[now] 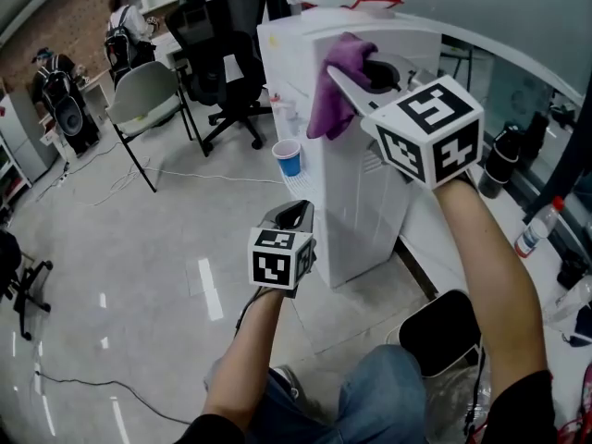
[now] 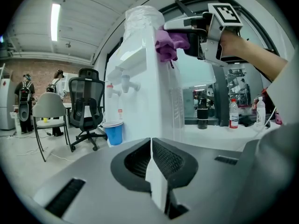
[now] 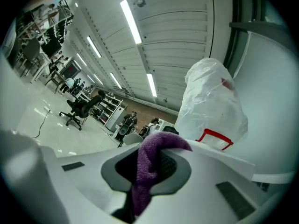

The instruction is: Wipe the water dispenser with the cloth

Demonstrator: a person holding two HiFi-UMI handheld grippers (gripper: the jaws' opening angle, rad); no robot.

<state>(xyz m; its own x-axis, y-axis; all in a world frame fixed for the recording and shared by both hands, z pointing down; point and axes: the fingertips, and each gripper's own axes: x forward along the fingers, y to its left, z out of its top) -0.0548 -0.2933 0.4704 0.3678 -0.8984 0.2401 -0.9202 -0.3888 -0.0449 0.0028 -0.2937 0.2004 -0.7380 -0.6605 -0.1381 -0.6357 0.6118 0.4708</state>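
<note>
Right gripper (image 1: 363, 77): jaws clamped on the purple cloth (image 1: 329, 100), which hangs from them at the top edge of the white water dispenser (image 1: 361, 192).

Left gripper (image 1: 294, 218): jaws pressed together with nothing between them, held low near the dispenser. A blue cup (image 1: 289, 158) stands ahead of it.

The small red label (image 2: 120, 114) on the dispenser front is too small to read.

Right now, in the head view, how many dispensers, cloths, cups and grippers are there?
Dispenser: 1
Cloth: 1
Blue cup: 1
Grippers: 2, left gripper and right gripper
Total: 5
</note>
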